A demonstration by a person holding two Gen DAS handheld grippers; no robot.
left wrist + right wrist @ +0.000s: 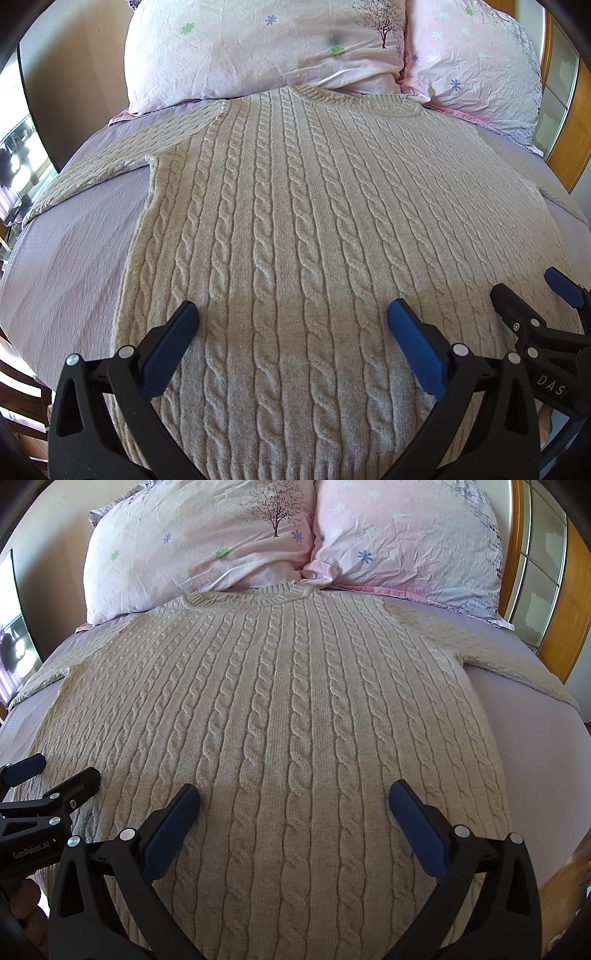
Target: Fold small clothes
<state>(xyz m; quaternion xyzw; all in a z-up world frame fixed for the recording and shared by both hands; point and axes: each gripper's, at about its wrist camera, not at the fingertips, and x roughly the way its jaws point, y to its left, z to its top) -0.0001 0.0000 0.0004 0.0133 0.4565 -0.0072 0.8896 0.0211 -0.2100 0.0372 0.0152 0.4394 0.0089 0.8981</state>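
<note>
A beige cable-knit sweater (pixel 295 229) lies flat, front up, on a lilac bed sheet, collar toward the pillows; it also shows in the right wrist view (pixel 280 716). Both sleeves spread outward, the left sleeve (pixel 92 170) and the right sleeve (pixel 517 664). My left gripper (pixel 291 314) is open and empty, hovering over the sweater's lower body left of centre. My right gripper (pixel 293 794) is open and empty over the lower body right of centre. Each gripper shows at the edge of the other's view: the right gripper (pixel 532 295) and the left gripper (pixel 62 771).
Two pink floral pillows (pixel 258 48) (pixel 406 539) lie at the head of the bed. A wooden headboard (pixel 554 627) stands at the right. The lilac sheet (pixel 66 258) (pixel 535 757) lies bare on both sides of the sweater.
</note>
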